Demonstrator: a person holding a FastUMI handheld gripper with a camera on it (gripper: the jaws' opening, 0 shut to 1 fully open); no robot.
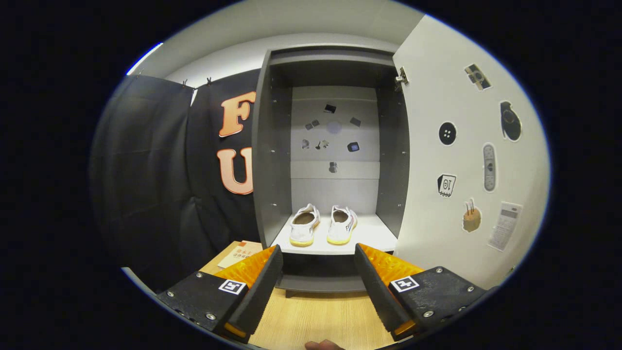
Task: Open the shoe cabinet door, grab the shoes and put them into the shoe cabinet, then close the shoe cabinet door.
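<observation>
The grey shoe cabinet (272, 160) stands straight ahead with its door (437, 160) swung open to the right. A pair of white shoes (323, 225) with yellowish soles rests side by side on the cabinet's white shelf (369, 236), heels toward me. My gripper (318, 260) is open, its fingers spread wide with nothing between them, a short way in front of the shelf's front edge and below the shoes.
The open door's inner face carries several stickers. Black booth cloth (160, 184) hangs left of the cabinet. A wooden floor (316, 316) lies under the fingers, with a paper card (240, 253) near the cabinet's left foot. A fingertip (323, 345) shows at the bottom.
</observation>
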